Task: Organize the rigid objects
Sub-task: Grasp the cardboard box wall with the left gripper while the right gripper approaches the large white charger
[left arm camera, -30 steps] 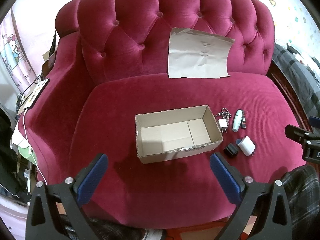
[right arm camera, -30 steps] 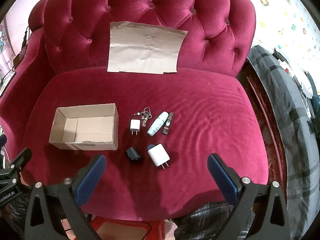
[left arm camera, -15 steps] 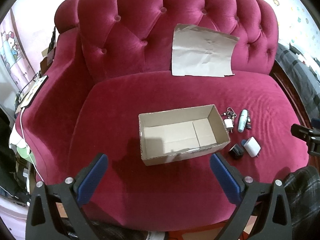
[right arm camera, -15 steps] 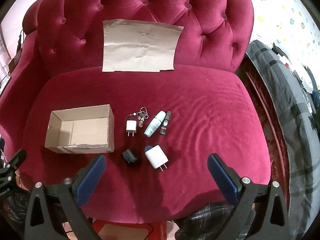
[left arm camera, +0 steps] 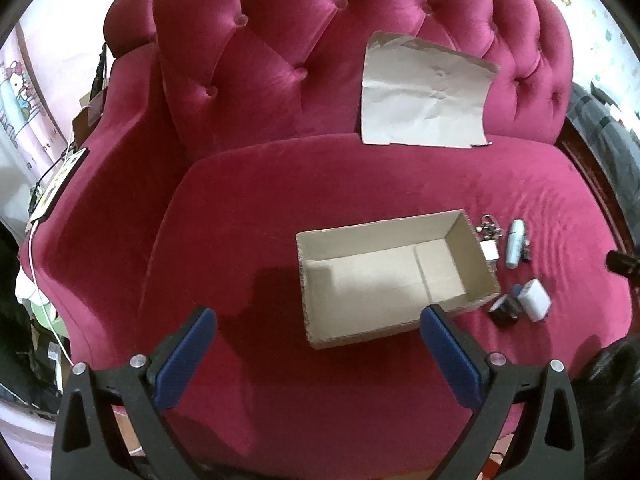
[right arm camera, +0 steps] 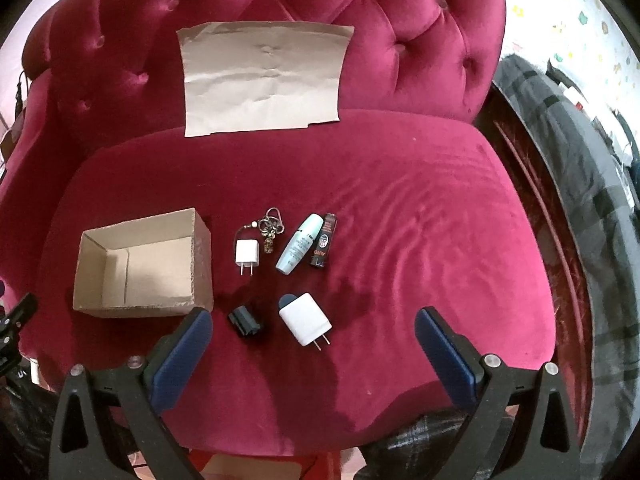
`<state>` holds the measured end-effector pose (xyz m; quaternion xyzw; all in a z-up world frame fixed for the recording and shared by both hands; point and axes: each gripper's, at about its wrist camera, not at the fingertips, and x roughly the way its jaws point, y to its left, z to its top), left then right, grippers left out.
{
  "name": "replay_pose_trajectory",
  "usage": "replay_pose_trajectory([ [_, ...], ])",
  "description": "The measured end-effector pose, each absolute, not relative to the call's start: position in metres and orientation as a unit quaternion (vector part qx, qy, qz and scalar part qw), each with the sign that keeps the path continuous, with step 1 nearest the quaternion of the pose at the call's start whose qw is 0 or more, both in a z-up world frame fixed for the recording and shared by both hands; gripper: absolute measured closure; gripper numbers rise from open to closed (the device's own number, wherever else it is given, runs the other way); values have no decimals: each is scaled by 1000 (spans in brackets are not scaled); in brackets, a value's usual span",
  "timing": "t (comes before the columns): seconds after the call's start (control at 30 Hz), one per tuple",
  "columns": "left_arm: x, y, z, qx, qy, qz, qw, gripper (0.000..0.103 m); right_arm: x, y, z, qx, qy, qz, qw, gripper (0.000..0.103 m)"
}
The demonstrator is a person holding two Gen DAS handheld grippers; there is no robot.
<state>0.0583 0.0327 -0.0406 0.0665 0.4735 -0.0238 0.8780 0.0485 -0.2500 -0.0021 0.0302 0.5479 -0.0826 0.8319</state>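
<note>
An open, empty cardboard box (left arm camera: 392,276) (right arm camera: 140,268) sits on the red velvet seat. To its right lie a small white charger (right arm camera: 247,252), a key ring (right arm camera: 272,226), a pale blue bottle (right arm camera: 300,248), a black tube (right arm camera: 324,246), a black adapter (right arm camera: 245,322) and a larger white charger (right arm camera: 306,320). They also show in the left wrist view: larger white charger (left arm camera: 534,300), black adapter (left arm camera: 505,310), bottle (left arm camera: 516,242). My left gripper (left arm camera: 316,354) is open and empty, hovering near the box's front. My right gripper (right arm camera: 312,356) is open and empty, above the seat's front, just short of the larger white charger.
A sheet of brown paper (right arm camera: 264,78) leans on the tufted backrest (right arm camera: 400,20). A grey plaid blanket (right arm camera: 580,200) lies to the right. A phone with a white cable (left arm camera: 60,178) rests on the left armrest.
Both grippers have moved forward and down toward the seat. The left view has shifted left, so the box and objects sit further right. Nothing was taken hold of.
</note>
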Motion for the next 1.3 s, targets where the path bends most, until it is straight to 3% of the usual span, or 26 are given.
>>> replay_pose_trajectory([
  [1.17,147,74,-174,81,559,29,824,0,85,-289,-117,31,611,-82,787,0],
  [1.3,152,71,-176,76,565,26,821,15,88,-290,-118,32,607,-80,790,0],
])
